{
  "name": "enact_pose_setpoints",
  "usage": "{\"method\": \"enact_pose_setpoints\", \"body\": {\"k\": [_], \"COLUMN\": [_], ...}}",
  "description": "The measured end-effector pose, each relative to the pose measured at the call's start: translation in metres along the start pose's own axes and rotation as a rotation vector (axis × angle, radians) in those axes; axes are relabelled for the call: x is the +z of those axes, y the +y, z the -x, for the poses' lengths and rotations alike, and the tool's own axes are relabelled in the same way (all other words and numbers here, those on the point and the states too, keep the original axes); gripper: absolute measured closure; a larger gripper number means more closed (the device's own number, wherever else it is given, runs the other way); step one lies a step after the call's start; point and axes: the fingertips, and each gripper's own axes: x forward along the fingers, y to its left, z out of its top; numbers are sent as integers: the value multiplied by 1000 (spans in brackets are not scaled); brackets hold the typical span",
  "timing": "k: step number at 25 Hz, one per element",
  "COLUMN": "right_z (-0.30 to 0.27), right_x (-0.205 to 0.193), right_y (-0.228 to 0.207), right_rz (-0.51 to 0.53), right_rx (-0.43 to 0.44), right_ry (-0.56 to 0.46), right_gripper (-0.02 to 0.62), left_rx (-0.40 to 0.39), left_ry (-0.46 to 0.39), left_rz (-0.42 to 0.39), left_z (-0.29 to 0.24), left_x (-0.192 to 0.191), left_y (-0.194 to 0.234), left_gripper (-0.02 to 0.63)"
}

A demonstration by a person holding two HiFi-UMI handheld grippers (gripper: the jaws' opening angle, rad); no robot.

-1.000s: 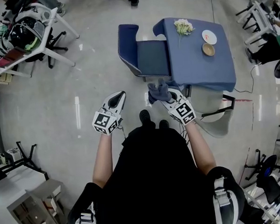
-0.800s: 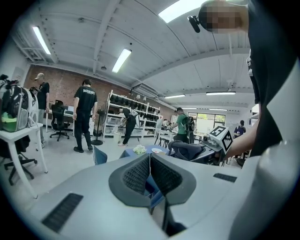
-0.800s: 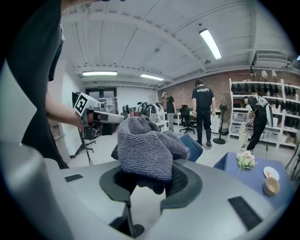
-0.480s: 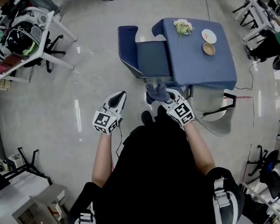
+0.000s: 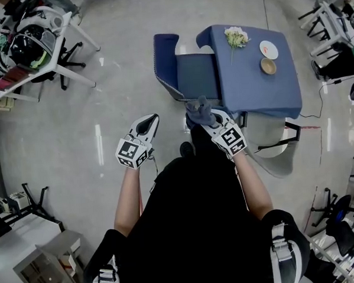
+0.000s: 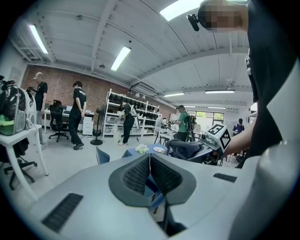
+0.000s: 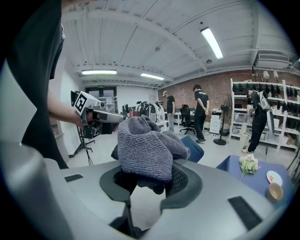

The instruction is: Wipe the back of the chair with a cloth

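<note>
Holds the grey cloth [image 7: 147, 146] pinched in the right tool [image 7: 150, 180]; has edged nearer the blue chair [image 5: 196, 76], cloth now by its near side, backrest [image 5: 165, 58] not yet touched. Keeps the left tool [image 6: 150, 171] pressed together, empty. Wiping likely next.

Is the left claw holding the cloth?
No, the left claw is shut on nothing; the grey cloth sits in the right claw.

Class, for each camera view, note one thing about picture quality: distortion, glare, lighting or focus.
Head view: wide-angle bending at the edges, and pale glare streaks on the glossy floor. Left gripper view: strong fisheye with black corners; a ceiling light blows out white. Right gripper view: same fisheye; the cloth up close is sharp enough to show its weave.
</note>
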Motion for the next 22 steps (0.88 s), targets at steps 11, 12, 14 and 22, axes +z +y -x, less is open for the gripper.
{"method": "enact_pose_setpoints", "body": {"k": [11,12,14,22], "right_z": [-53,-57,-68,-114], "right_x": [14,15,16,28], "right_y": [-40,-46,-59,-100], "right_rz": [5,3,1,26], "right_rx": [78,89,107,199], "right_ry": [43,46,52,73], "right_gripper": [456,456,456,456], "left_rx": [55,60,67,127], "left_ry": [28,30,33,54], "left_rz": [42,47,54,88], "left_z": [-28,-35,-47,-93], "left_x": [5,6,9,20], "left_y": [49,53,61,98], "left_gripper": [581,581,581,581]}}
